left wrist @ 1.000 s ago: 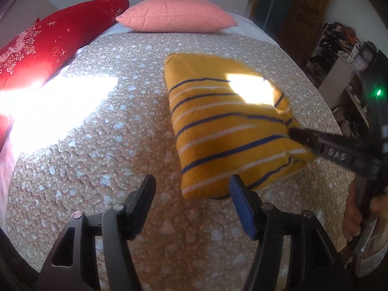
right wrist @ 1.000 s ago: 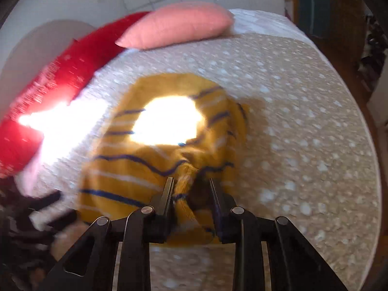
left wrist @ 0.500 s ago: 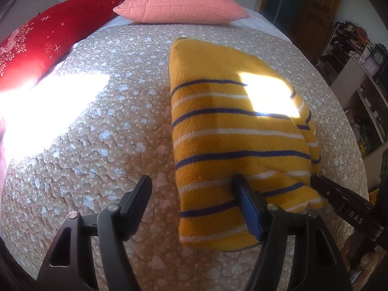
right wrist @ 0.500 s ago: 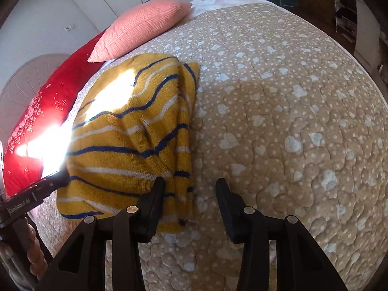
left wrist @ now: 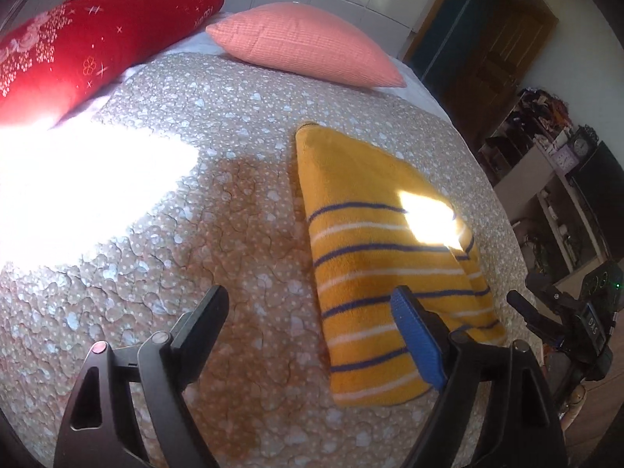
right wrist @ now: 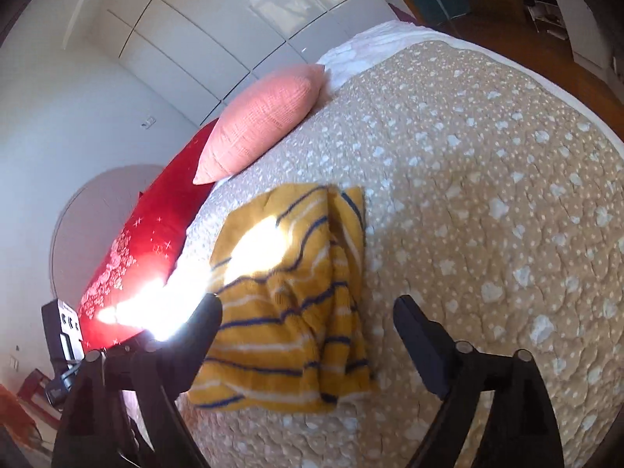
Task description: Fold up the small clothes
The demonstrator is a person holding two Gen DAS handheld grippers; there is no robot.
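A folded yellow garment with blue and white stripes (left wrist: 382, 257) lies on the beige quilted bed (left wrist: 195, 273); it also shows in the right wrist view (right wrist: 288, 304). My left gripper (left wrist: 312, 327) is open and empty, held above the bed just left of the garment's near end; its blue-padded right finger overlaps the garment in view. My right gripper (right wrist: 308, 335) is open and empty, held back above the garment's near edge. The right gripper also shows at the right edge of the left wrist view (left wrist: 561, 319).
A pink pillow (left wrist: 304, 45) and a red bolster (left wrist: 89, 43) lie at the head of the bed. Shelves with clutter (left wrist: 546, 163) and a wooden door (left wrist: 491, 50) stand to the right. White wardrobe panels (right wrist: 218, 31) rise behind the bed. A bright sun patch (left wrist: 78, 191) covers the quilt at left.
My right gripper let go of the garment's corner, opened and pulled back and up. My left gripper moved closer, then shifted left and lifted. The garment now lies flat and folded.
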